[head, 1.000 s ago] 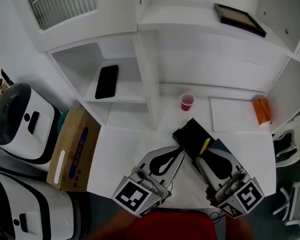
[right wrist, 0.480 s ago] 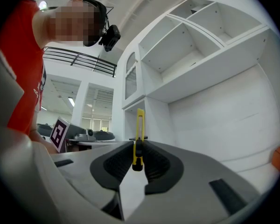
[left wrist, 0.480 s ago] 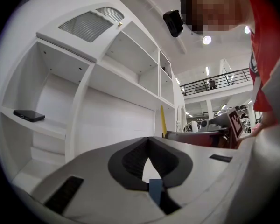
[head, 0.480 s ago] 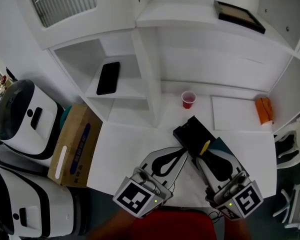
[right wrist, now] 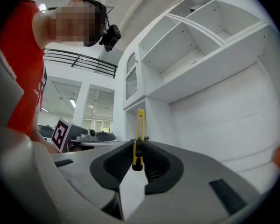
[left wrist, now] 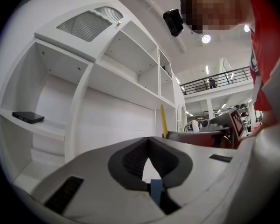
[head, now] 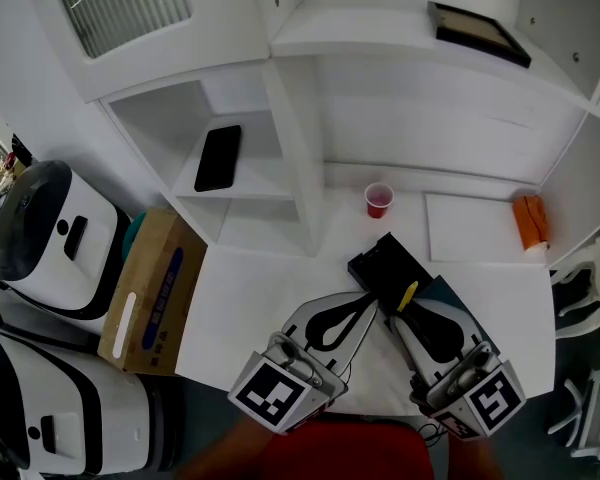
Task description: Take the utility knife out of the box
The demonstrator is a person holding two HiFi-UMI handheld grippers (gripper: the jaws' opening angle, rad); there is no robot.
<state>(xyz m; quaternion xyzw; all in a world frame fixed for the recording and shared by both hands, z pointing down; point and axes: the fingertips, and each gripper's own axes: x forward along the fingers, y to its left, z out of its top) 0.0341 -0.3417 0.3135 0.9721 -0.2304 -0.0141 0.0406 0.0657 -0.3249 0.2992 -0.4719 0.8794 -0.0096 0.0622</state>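
Note:
A black box (head: 384,265) lies on the white table (head: 270,298), just ahead of both grippers. My right gripper (head: 403,308) is shut on the yellow utility knife (head: 408,294), which sticks out past the fingertips beside the box's near right edge. In the right gripper view the knife (right wrist: 138,134) stands upright, pinched between the dark pads of the right gripper (right wrist: 137,146). My left gripper (head: 365,306) is shut and holds nothing, its tips close to the box's near left corner. In the left gripper view the left gripper (left wrist: 148,139) shows its pads meeting, with the knife (left wrist: 163,120) to its right.
A red cup (head: 378,200) stands behind the box and an orange object (head: 531,222) sits at the far right. White shelves hold a black phone (head: 217,158) and a framed picture (head: 478,34). A cardboard box (head: 148,293) and white machines (head: 40,238) stand at the left.

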